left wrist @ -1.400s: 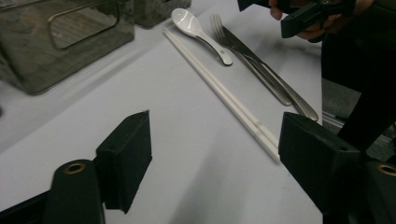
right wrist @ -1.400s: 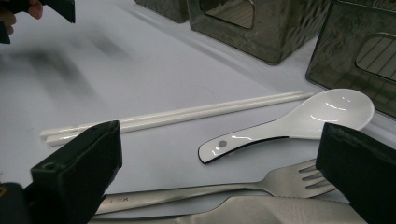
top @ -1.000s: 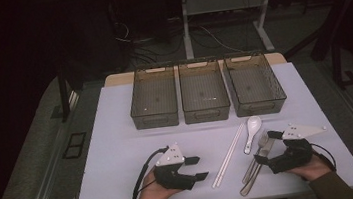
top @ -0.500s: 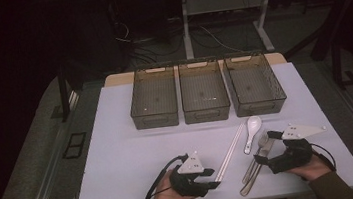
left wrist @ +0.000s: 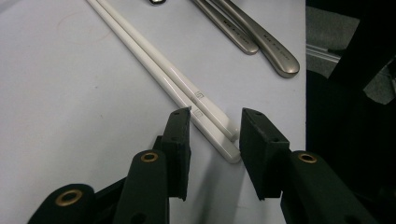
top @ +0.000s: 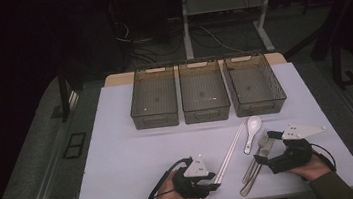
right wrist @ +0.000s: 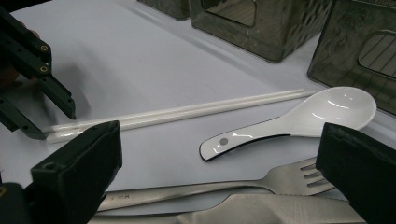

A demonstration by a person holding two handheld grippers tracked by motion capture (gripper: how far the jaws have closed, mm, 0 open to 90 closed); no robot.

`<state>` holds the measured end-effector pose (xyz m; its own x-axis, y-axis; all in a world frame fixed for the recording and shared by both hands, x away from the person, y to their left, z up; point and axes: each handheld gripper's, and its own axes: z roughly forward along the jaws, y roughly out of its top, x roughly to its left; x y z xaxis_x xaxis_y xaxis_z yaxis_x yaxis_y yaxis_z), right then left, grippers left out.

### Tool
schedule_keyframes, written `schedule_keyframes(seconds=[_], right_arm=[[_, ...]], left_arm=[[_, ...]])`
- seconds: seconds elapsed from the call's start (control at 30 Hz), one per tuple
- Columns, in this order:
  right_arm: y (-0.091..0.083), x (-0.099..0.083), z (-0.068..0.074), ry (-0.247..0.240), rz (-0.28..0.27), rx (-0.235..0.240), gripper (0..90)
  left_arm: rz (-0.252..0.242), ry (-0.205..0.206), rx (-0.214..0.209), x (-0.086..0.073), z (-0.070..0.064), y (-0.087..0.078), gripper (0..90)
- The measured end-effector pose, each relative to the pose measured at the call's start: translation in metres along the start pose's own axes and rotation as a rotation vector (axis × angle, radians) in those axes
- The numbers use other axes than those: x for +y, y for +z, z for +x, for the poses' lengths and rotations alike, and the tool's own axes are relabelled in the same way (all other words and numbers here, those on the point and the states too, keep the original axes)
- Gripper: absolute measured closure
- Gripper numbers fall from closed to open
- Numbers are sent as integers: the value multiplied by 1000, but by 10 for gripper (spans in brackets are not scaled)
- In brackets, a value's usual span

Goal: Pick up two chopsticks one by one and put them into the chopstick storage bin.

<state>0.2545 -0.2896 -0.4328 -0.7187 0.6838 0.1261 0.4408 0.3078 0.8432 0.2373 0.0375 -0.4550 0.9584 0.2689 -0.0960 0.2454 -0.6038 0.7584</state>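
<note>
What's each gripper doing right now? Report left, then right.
Left gripper: open, fingers either side of the white chopsticks' near ends, not closed on them.
Right gripper: open, holding nothing, over the fork.

Left tongs (top: 215, 180) at the near end of the white chopsticks (top: 232, 149), jaws apart

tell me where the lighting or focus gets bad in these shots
High view: surroundings nearly black, only the table lit. Left gripper view: chopsticks sharp, the near jaws soft. Right gripper view: glare spots on the white spoon, the left gripper casts a soft shadow.
</note>
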Motion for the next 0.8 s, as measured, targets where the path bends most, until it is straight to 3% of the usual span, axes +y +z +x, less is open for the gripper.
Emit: schedule_keyframes(seconds=[0.47,0.8], right_arm=[[0,0,0,1,0,0,4],[0,0,0,4,-2,1,4]], left_arm=[[23,26,16,0,0,-3,672],[40,30,57,0,3,-5,712]])
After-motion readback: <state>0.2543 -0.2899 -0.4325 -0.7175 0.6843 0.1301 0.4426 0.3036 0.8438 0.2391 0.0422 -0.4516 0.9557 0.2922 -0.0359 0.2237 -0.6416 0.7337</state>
